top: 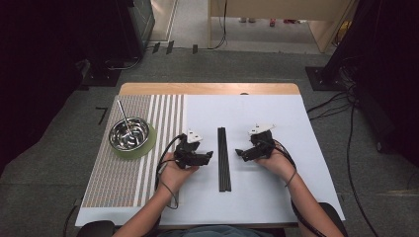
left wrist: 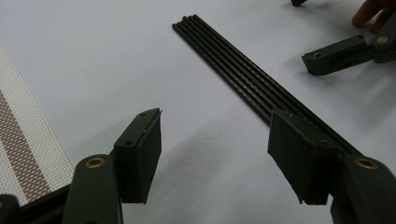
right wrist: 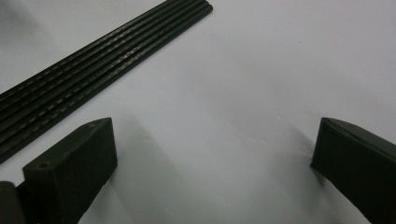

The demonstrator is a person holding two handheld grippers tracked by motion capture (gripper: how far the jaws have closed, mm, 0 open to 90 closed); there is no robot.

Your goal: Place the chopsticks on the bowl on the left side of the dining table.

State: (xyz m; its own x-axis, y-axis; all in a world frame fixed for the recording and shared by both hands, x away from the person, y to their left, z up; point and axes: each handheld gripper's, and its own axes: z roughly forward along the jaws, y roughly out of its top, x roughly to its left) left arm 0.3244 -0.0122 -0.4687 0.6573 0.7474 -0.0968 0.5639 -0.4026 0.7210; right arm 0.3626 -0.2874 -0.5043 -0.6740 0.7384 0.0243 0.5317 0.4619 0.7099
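Observation:
A bundle of several thin black sticks (top: 224,159) lies straight on the white mat (top: 276,118), running away from the person. My left gripper (top: 208,156) sits just left of the sticks, pointing at them, jaws open and empty. In the left gripper view it (left wrist: 217,126) hovers low over the mat, and the sticks (left wrist: 233,70) pass behind its right-hand jaw. My right gripper (top: 239,153) faces the bundle from the right, open and empty. In the right gripper view it (right wrist: 215,135) has the sticks (right wrist: 93,65) ahead at upper left. One of the right gripper's fingers (left wrist: 334,53) appears in the left gripper view.
A steel bowl (top: 129,133) with a metal rod leaning in it stands on a green round coaster (top: 148,145) at the left, on a striped woven placemat (top: 118,182). The wooden table edge (top: 207,89) runs along the far side. Cables trail on the floor at right.

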